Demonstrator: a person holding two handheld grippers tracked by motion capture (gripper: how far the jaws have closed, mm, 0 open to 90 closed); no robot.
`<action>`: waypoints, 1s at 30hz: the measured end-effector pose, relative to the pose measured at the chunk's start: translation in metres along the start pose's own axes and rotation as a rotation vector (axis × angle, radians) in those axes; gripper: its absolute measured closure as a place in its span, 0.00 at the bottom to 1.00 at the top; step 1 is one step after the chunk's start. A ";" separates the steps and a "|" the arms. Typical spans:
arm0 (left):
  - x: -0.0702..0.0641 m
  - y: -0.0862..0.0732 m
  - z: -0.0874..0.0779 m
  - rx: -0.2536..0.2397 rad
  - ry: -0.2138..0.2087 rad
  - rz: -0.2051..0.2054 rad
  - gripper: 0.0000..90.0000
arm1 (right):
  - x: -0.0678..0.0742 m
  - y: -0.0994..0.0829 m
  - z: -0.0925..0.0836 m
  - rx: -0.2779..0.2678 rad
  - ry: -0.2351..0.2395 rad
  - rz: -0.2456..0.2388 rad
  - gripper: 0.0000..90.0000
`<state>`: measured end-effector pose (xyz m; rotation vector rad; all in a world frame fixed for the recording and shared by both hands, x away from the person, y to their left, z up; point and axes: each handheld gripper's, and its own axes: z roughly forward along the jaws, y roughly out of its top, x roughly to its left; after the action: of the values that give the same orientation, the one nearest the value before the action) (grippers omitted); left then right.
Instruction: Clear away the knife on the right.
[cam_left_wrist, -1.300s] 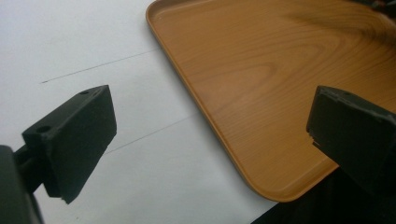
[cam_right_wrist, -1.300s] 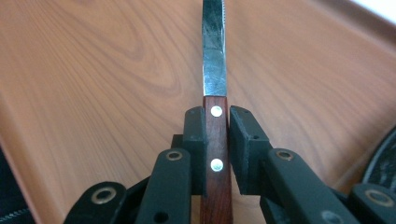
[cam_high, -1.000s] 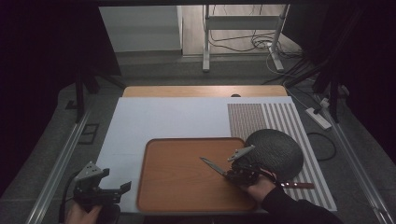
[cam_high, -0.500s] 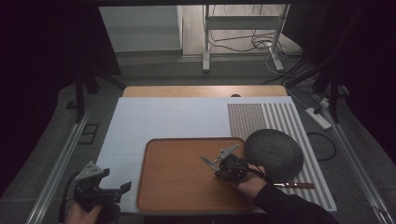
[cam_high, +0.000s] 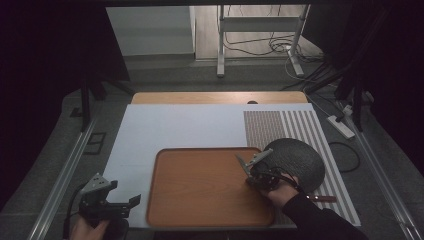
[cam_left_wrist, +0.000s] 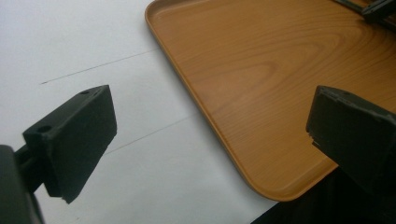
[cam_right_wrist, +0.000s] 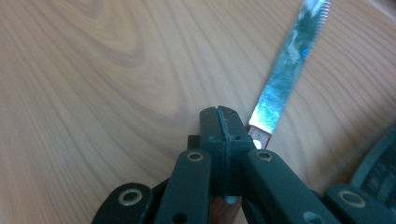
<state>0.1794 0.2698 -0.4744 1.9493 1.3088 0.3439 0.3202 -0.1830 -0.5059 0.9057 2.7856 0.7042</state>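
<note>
Right gripper (cam_right_wrist: 219, 119) is clenched on a knife (cam_right_wrist: 285, 70), jaws pressed flat together over the reddish-brown handle just behind where the blade starts. The blade runs out ahead of the gripper and off to its right, low over the tray (cam_high: 200, 190); whether the tip touches the wood I can't tell. Fine teeth show along the edge near the tip. In the high view the right gripper (cam_high: 257, 172) sits over the tray's right part, with a dark round mat (cam_high: 300, 160) just behind it and a striped mat (cam_high: 280, 125) beyond that. Left gripper (cam_left_wrist: 210, 135) is released, jaws wide apart and holding nothing, hovering over the white worktop (cam_left_wrist: 70, 46) with the tray's near corner between and ahead of its jaws; in the high view it is (cam_high: 107, 202), well apart from the knife. Handling, as a guess: the knife looks light, stiff and thin, steel blade slick and sharp, so grip belongs on the handle only. The current hold is near the blade end of the handle, so most of the handle trails behind the jaws and it may pivot in a narrow pinch. Keep the squeeze firm and lower it flat, blade first, to stop it swinging or skidding on the smooth tray.
</note>
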 end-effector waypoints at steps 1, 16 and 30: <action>0.000 0.000 0.000 0.000 0.000 0.001 0.03 | -0.002 -0.002 -0.001 0.002 -0.004 0.010 0.99; 0.000 0.000 0.000 0.000 0.000 0.002 0.03 | -0.013 -0.014 -0.010 0.021 -0.015 0.083 0.99; -0.001 0.001 0.001 0.010 0.002 0.005 0.03 | -0.008 -0.007 -0.025 -0.112 -0.003 0.063 0.52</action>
<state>0.1805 0.2685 -0.4747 1.9611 1.3090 0.3422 0.3168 -0.2025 -0.4870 0.9752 2.6944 0.8582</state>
